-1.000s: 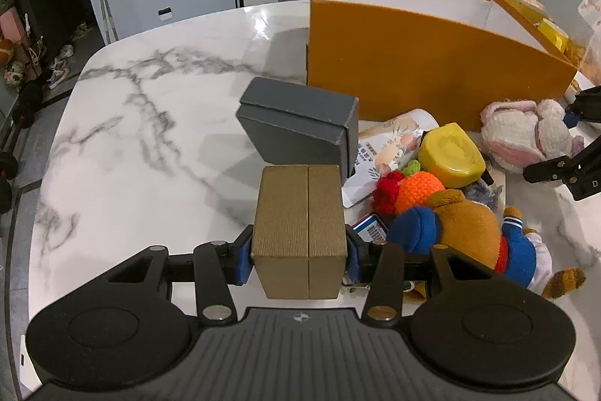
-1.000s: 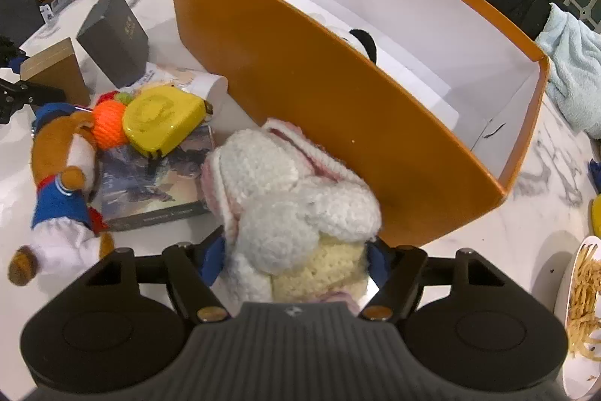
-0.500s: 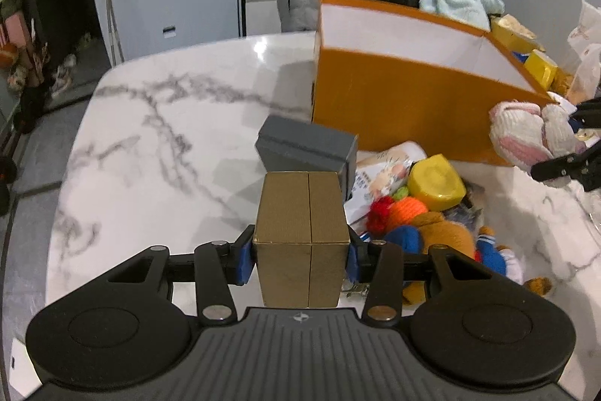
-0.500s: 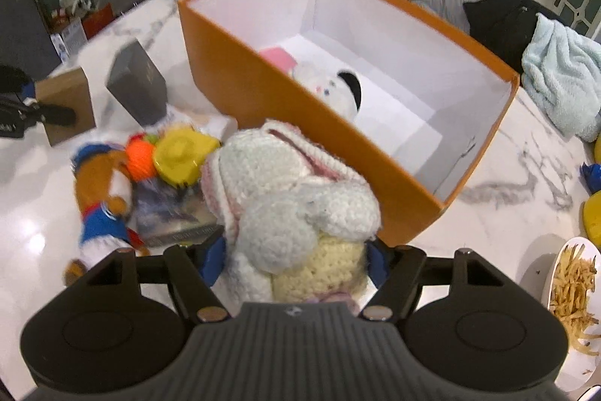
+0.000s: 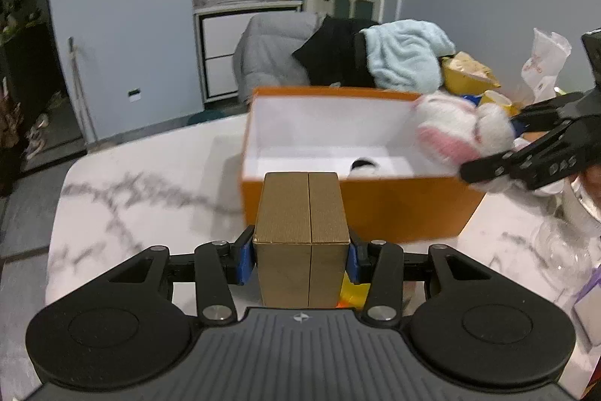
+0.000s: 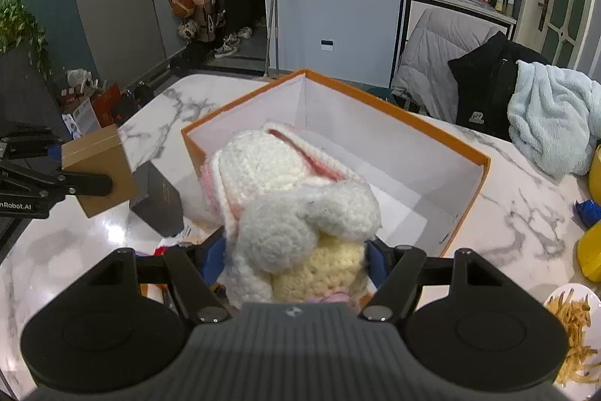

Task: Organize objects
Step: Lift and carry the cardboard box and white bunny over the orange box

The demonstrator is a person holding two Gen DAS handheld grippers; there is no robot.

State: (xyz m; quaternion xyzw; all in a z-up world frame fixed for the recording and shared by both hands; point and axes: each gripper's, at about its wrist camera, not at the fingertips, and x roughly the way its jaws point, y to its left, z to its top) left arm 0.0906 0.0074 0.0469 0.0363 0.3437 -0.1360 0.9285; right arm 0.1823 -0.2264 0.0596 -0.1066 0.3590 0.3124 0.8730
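The big orange box [image 6: 465, 190] sits open on the marble table [image 5: 124, 198], so toys can drop in from above. The right gripper [image 6: 296, 256] squeezes a fluffy white knitted bunny [image 6: 285, 198] and holds it up over the box, likely to let it fall inside. The left gripper [image 5: 300, 260] pinches a small brown box [image 5: 302, 232] on both sides, up in the air, just in front of the orange box, probably next to go in. A little dark box [image 6: 159, 202] waits on the table.

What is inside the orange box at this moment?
In the left wrist view, the orange box shows a white floor and part of a black-and-white plush toy behind its near wall. In the right wrist view, the crocheted bunny covers much of the inside.
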